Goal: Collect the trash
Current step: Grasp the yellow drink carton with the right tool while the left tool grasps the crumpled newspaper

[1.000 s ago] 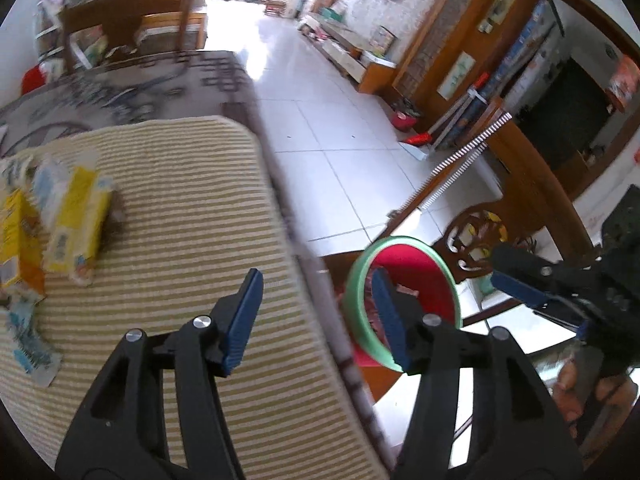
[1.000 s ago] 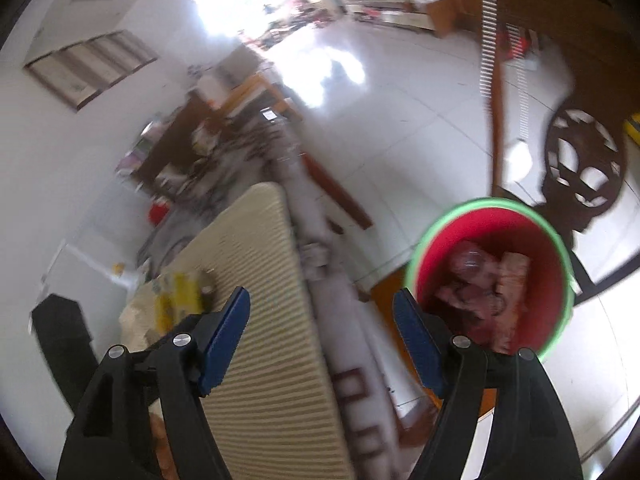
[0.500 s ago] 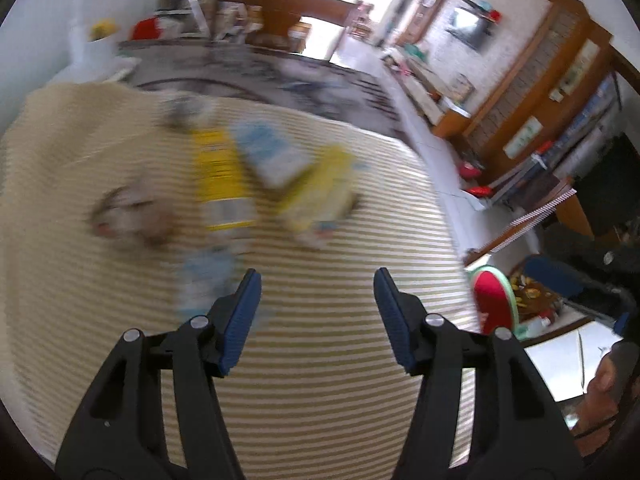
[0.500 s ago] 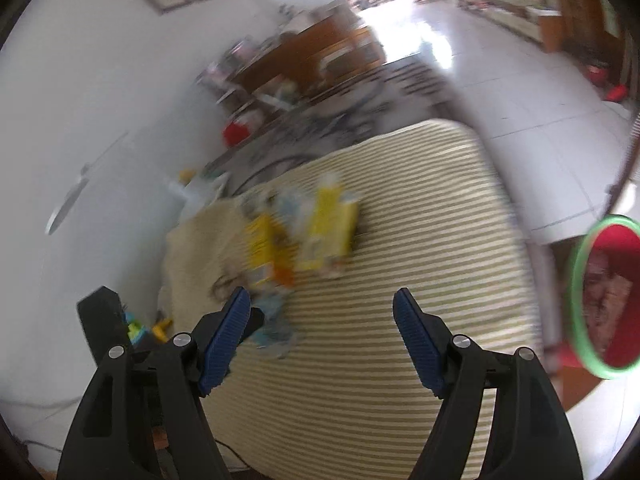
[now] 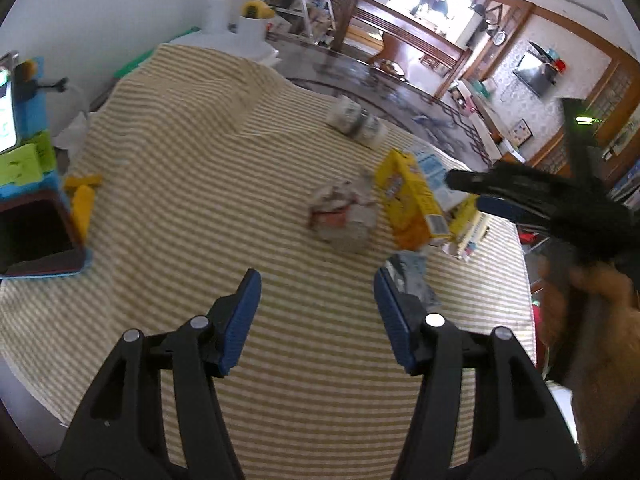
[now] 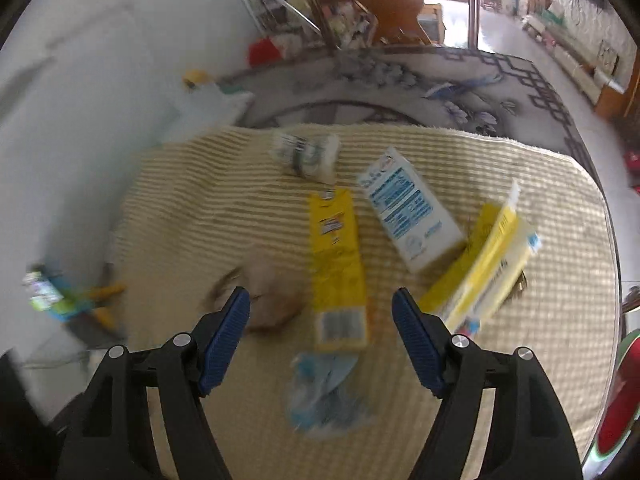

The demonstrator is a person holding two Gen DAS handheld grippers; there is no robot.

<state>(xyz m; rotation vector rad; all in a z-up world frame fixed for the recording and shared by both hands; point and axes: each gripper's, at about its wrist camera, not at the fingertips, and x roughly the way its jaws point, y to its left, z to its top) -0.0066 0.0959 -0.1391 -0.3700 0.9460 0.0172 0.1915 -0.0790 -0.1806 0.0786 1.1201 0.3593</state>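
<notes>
Trash lies on a striped cloth [image 5: 200, 168]: a yellow carton [image 6: 338, 264], a white and blue carton [image 6: 408, 216], a yellow and white box [image 6: 488, 268], a crumpled paper wad [image 5: 344, 216], a blue wrapper [image 6: 324, 392] and a white crumpled pack [image 6: 308, 156]. My left gripper [image 5: 316, 316] is open and empty, just short of the wad and beside a silver wrapper [image 5: 412, 276]. My right gripper [image 6: 320, 340] is open and empty above the yellow carton's near end; it also shows in the left wrist view [image 5: 480, 192]. The red bin with a green rim [image 6: 616, 404] shows at the right edge.
A phone in a blue case [image 5: 36, 240] and yellow pieces [image 5: 82, 200] lie at the cloth's left edge. A patterned table top [image 6: 400, 84] extends beyond the cloth. White containers [image 5: 236, 28] stand at the back. The table edge drops off at right.
Both grippers have swung from the red bin at the table's right side back over the cloth toward the pile of trash. Both stay open and empty.
</notes>
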